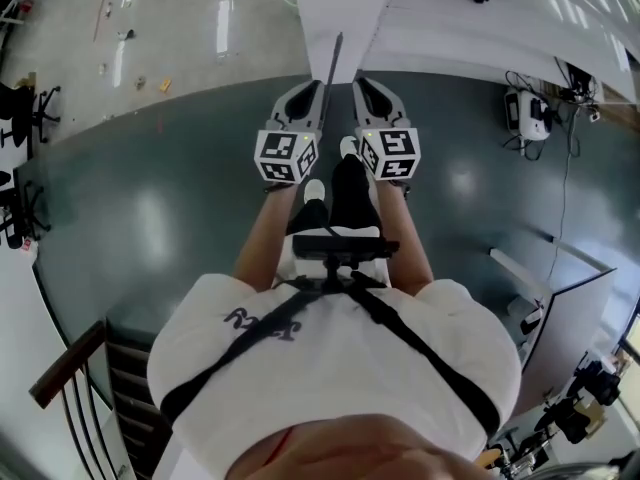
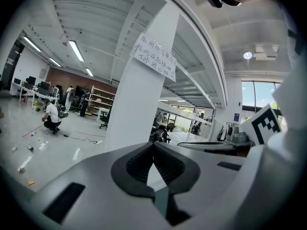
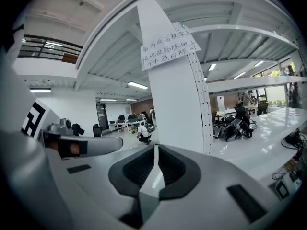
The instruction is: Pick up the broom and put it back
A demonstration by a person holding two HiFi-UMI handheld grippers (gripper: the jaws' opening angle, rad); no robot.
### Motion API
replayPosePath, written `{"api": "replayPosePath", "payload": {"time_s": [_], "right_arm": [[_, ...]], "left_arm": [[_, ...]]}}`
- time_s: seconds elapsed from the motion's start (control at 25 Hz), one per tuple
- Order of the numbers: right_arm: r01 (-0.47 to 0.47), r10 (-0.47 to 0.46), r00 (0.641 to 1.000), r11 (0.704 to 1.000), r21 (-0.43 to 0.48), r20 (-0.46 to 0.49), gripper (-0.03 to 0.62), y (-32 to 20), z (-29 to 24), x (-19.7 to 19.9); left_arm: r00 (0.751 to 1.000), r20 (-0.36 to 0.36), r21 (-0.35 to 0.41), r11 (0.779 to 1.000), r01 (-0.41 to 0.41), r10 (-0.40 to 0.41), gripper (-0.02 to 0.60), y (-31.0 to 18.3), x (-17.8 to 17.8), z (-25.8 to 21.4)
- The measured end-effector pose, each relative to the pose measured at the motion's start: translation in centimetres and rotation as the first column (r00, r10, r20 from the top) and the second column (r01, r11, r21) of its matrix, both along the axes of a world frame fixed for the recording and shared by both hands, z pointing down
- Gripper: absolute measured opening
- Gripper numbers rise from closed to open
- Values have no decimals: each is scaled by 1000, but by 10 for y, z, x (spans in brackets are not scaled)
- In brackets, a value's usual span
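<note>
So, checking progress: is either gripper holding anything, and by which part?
Nothing is held: the left gripper and right gripper have jaws shut and empty.

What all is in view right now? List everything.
pillar: one, white, straight ahead of both grippers
paper notice: one, white, handwritten, high on the pillar
floor: dark grey-green underfoot, pale grey beyond
crouching person: one, white top, far off on the pale floor
office chairs: two, black, left edge
handrail: one, brown, lower left
left gripper: grey, jaws together, empty
right gripper: grey, jaws together, empty
shirt: white, operator's own
</note>
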State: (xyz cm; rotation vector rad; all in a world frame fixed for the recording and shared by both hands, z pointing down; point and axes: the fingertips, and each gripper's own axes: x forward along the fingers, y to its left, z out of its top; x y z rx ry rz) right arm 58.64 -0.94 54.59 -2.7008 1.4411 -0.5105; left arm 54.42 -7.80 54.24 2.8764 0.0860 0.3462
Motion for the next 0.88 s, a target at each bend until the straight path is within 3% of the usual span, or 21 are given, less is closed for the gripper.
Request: {"api": "replayPosePath", "payload": {"time_s": [0.24, 0.52, 0.8, 0.88], "right_arm": [[28, -23, 997, 997, -75, 69, 9, -4, 58, 35], [53, -28, 988, 986, -159, 154, 11, -11, 133, 47], [68, -28, 983, 974, -216, 179, 11, -28, 191, 62], [82, -37, 980, 971, -225, 197, 35, -33, 208, 67]], "left_arm": [[999, 33, -16, 999, 29, -28, 12, -2, 29, 44], [995, 83, -29, 998, 56, -53, 12, -12, 44, 94], [991, 122, -20, 998, 65, -62, 12, -30, 56, 138], [989, 131, -18, 997, 71, -68, 12, -33, 60, 150]]}}
